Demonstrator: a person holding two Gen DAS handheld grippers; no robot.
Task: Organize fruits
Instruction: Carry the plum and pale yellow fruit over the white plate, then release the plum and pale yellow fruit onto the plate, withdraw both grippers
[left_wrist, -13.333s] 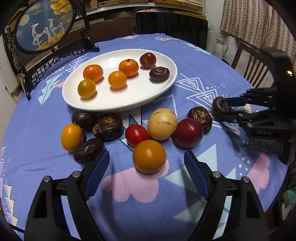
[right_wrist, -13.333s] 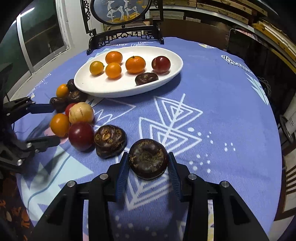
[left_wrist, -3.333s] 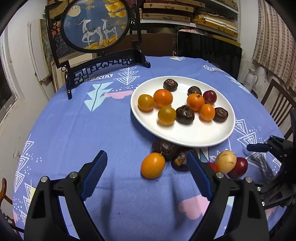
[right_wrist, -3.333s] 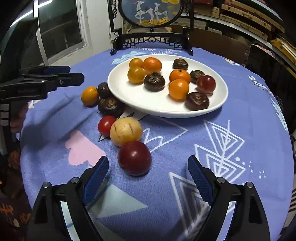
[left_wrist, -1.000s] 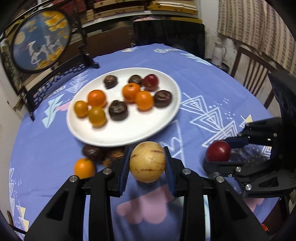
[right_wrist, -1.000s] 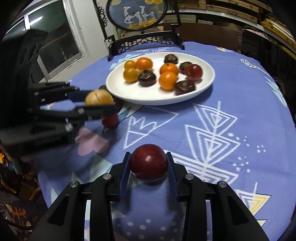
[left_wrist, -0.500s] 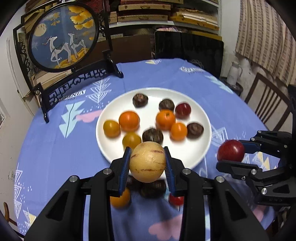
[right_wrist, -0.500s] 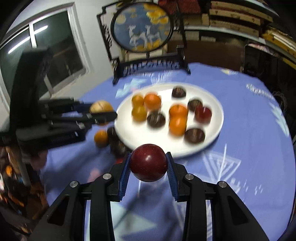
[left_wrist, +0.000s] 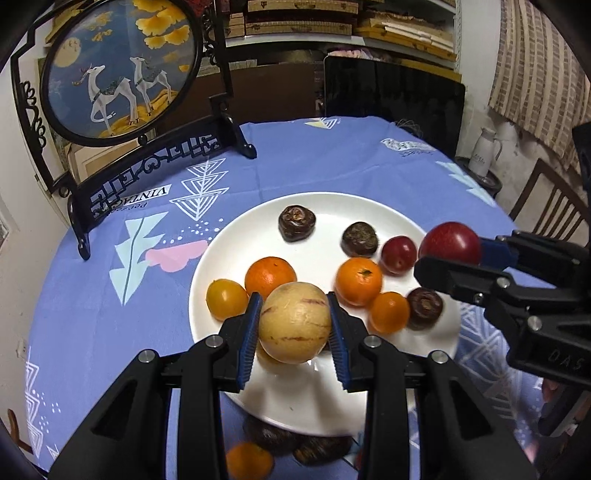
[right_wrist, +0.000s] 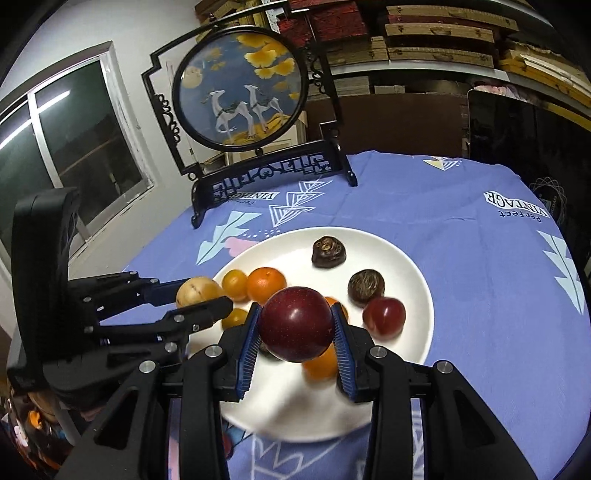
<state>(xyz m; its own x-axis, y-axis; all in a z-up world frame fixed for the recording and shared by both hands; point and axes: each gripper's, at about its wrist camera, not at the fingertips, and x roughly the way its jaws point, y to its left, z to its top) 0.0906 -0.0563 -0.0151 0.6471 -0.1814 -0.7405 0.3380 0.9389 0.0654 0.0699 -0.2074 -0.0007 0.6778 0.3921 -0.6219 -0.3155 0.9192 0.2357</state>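
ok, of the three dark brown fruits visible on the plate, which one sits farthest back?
The dark brown fruit nearest the plate's far rim, alone behind the oranges. The other two lie further right, beside the small red fruit.

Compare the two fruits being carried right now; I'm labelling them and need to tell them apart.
The fruit in the left tongs is a pale yellow melon-like fruit with thin purple streaks and a matte skin. The one in the right tongs is a dark red plum, plain and glossy. The yellow one looks slightly more oval. Both are roundish, clamped between blue pads above the white plate.
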